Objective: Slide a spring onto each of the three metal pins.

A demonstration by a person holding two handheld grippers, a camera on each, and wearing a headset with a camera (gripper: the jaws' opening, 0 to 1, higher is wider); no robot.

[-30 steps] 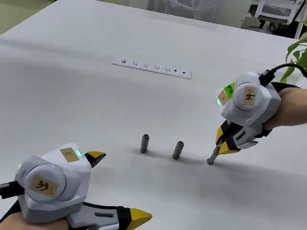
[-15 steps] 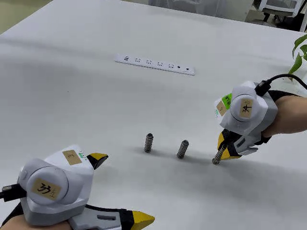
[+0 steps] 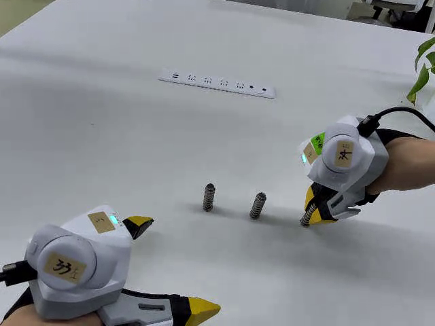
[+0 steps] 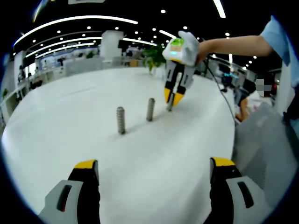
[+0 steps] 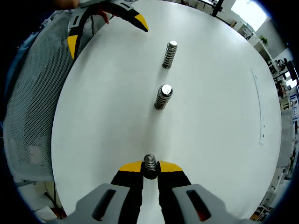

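Spring (image 5: 150, 162): base hidden between right gripper (image 5: 150, 169) tips | left gripper (image 3: 171, 266): cut by bottom edge | plant (image 3: 421, 81): cropped at right edge

A broad white worktop (image 3: 102, 136) carries a white power strip (image 3: 217, 83), lying flat on its far side. Nearer, in a row from left to right and set apart, stand a left pin (image 3: 209, 197) and a middle pin (image 3: 257, 205), each sheathed in a spring. The right pin (image 3: 307, 216), also sprung, leans.

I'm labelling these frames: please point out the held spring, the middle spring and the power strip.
held spring (image 5: 149, 163): right gripper view, its coiled top end.
middle spring (image 3: 257, 205): head view, middle of the coil.
power strip (image 3: 217, 83): head view, centre of its top face.
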